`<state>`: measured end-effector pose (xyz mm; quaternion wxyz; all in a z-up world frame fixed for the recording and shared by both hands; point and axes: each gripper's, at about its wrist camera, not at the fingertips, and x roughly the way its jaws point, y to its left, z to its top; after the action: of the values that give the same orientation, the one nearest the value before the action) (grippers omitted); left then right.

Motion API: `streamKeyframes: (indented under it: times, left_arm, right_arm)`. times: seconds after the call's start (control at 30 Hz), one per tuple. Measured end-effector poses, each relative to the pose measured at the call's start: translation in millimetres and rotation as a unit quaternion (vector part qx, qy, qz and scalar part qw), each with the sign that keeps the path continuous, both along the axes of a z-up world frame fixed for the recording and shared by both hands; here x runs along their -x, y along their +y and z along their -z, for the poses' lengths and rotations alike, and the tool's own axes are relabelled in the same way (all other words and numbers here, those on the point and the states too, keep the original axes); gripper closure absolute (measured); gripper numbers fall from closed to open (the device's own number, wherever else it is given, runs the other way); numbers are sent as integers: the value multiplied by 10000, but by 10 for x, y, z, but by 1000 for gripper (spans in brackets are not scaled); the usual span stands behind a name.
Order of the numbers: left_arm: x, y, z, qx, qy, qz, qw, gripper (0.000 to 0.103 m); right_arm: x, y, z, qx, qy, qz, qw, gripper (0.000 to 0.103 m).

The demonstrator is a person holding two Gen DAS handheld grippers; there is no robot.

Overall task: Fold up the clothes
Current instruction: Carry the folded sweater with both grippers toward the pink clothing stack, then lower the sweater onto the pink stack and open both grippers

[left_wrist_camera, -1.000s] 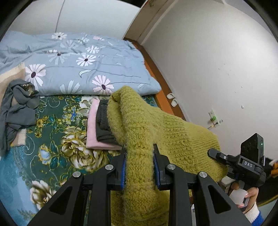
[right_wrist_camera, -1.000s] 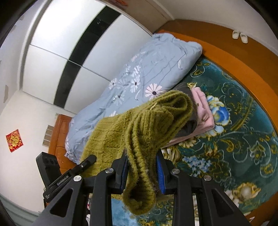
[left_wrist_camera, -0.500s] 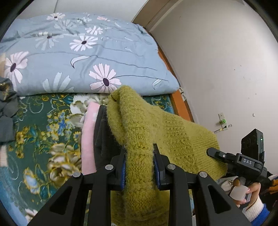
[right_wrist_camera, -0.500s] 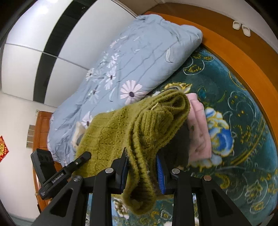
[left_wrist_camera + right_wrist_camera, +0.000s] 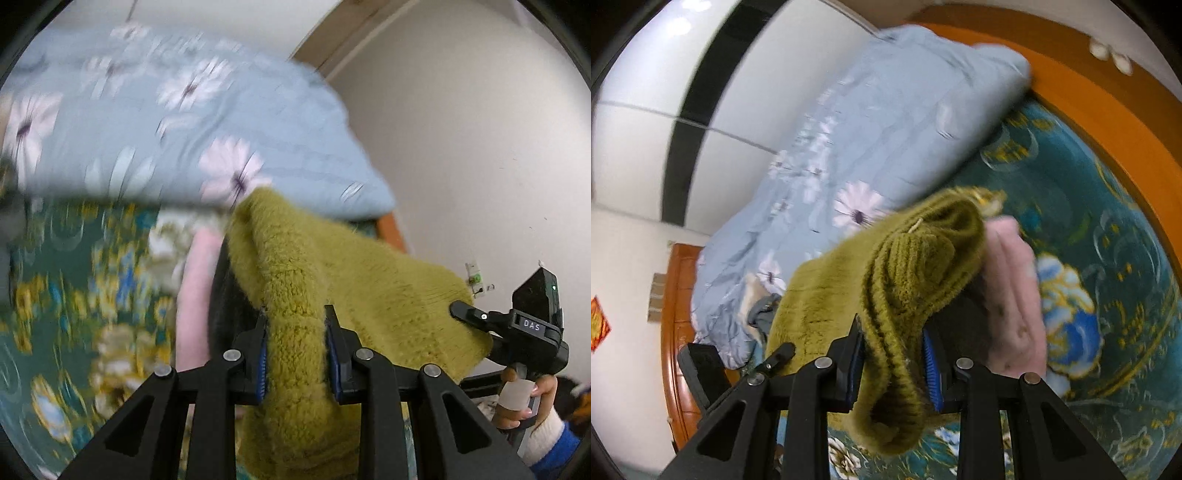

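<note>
You are carrying the green sweater [image 5: 295, 295] closer to the folded stack; the pink garment [image 5: 1012, 295] and dark garment [image 5: 225, 302] are now looming larger just beyond your left hand-held gripper [image 5: 295, 354], which is pinching one bunched edge; your right hand-held gripper [image 5: 894, 354] is pinching the other; both views are blurring, so you are moving fast; sweater hanging above the bed [image 5: 1115, 258], not yet laid on the stack.

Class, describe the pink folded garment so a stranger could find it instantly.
Start at the bed with the teal floral bedspread, just below the pale blue daisy quilt. A small stack lies there; the pink folded garment is its bottom layer, under a dark garment, the only pink thing there.
</note>
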<state>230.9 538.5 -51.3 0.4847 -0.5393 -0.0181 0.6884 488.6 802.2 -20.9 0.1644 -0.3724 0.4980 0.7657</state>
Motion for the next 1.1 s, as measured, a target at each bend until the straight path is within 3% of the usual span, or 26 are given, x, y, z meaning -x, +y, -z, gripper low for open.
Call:
streamKeyframes:
  times: [0.07, 0.17, 0.23, 0.37, 0.57, 0.73, 0.8, 0.9, 0.93, 1.03, 1.1]
  left_arm:
    - [37, -21, -59, -162, 30, -73, 9998, 76]
    - [68, -27, 286, 302, -302, -210, 9989, 76]
    - [70, -60, 564, 649, -635, -347, 9953, 76]
    - [12, -145, 725, 751, -842, -450, 9926, 75]
    - [89, -282, 430, 829, -705, -484, 9929, 65]
    - [151, -144, 77, 758, -191, -475, 9958, 60]
    - [33, 99, -14, 658, -56, -146, 9977, 60]
    - [-110, 402, 52, 725, 52, 261, 9970, 60]
    - [-114, 423, 111, 776, 26, 269, 9966, 60]
    - [-124, 488, 289, 929, -54, 291, 9952, 60]
    - [-131, 530, 408, 1030, -106, 306, 9941, 60]
  right_arm:
    - [31, -11, -29, -154, 44, -19, 9999, 73]
    - [42, 7, 158, -157, -240, 8, 9996, 73]
    - [22, 25, 464, 23, -697, 98, 9975, 73]
    - [-64, 20, 725, 282, -915, 165, 9953, 72]
    - [-148, 11, 467, 108, -813, -72, 9966, 68]
    - [-156, 74, 21, -892, -1110, 119, 9897, 68]
    - [60, -13, -81, -1065, -1069, -149, 9884, 68]
    - [448, -303, -33, -1374, -1159, -975, 9789, 68]
    - [545, -370, 65, -1495, -1357, -1189, 9722, 69]
    - [564, -315, 533, -1225, -1954, -1303, 9643, 69]
    - [490, -225, 768, -846, -2067, -1178, 9676, 69]
